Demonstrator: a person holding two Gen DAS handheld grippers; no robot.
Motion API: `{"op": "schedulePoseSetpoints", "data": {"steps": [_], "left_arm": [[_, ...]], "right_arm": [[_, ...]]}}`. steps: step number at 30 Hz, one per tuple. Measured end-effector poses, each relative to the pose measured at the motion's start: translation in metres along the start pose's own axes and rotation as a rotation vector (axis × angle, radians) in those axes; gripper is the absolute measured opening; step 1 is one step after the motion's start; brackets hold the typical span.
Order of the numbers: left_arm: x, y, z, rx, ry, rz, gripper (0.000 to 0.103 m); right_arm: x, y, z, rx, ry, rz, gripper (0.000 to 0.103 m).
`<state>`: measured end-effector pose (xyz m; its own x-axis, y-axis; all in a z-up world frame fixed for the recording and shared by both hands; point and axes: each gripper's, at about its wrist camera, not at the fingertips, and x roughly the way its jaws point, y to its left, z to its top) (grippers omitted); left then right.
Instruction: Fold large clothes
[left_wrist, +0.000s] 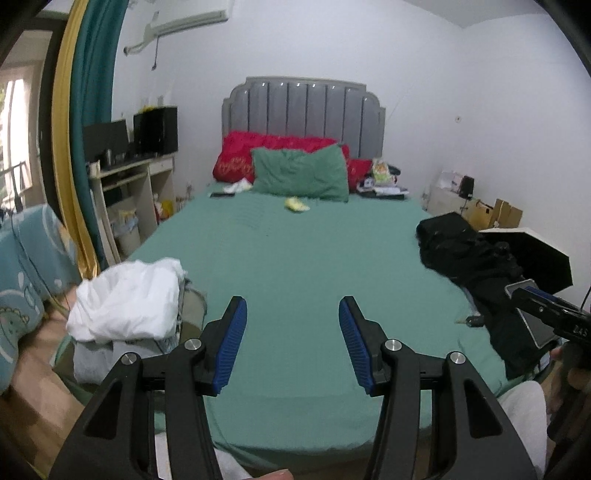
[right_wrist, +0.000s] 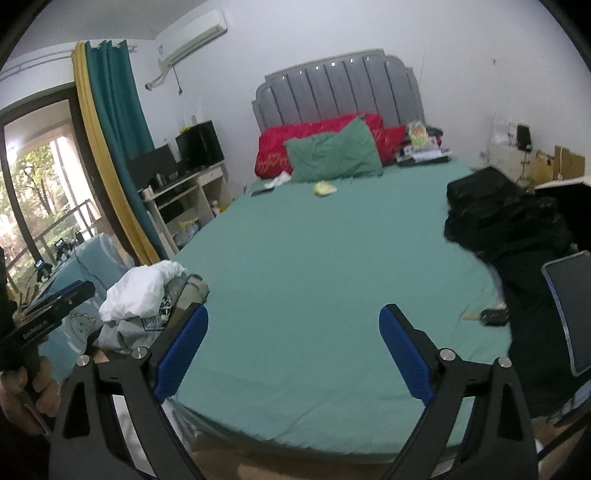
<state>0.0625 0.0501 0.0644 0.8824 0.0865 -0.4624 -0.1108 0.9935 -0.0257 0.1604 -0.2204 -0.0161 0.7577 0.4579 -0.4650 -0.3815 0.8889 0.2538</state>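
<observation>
Green-sheeted bed (left_wrist: 295, 266) lies bare before you, both the left gripper (left_wrist: 291, 343) and right gripper (right_wrist: 293, 354) with fingers apart and empty, so next reach for the white garment (left_wrist: 129, 299) heaped at its near-left corner.

One bed (left_wrist: 295, 266) carries two heaps of clothes: a white-topped pile (left_wrist: 127, 302) at its left edge and a black pile (left_wrist: 469, 254) at its right edge. At the head lie one green pillow (left_wrist: 301, 173) and two red pillows (left_wrist: 240, 158). Two tongs (left_wrist: 291, 343) (right_wrist: 293, 350) show, each with two blue pads.
</observation>
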Motion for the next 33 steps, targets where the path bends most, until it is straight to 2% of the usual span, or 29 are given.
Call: {"op": "schedulePoseSetpoints", "data": {"steps": [6, 11, 18, 22, 33], "left_arm": [[-0.024, -0.012, 0.012, 0.013, -0.075, -0.027, 0.056], [-0.044, -0.016, 0.018, 0.026, -0.153, -0.023, 0.061], [-0.053, -0.008, 0.02, 0.018, -0.216, -0.016, 0.064], [-0.046, -0.002, 0.014, -0.002, -0.227, -0.009, 0.068], [-0.009, 0.019, -0.001, -0.061, -0.164, 0.013, 0.068]], "right_arm": [[-0.038, 0.006, 0.008, -0.038, -0.086, -0.036, 0.095], [-0.066, 0.023, 0.015, -0.092, -0.165, -0.061, 0.099], [-0.075, 0.04, 0.022, -0.138, -0.228, -0.048, 0.101], [-0.065, 0.037, 0.018, -0.141, -0.228, -0.039, 0.101], [-0.022, 0.031, 0.008, -0.129, -0.133, -0.038, 0.101]]}}
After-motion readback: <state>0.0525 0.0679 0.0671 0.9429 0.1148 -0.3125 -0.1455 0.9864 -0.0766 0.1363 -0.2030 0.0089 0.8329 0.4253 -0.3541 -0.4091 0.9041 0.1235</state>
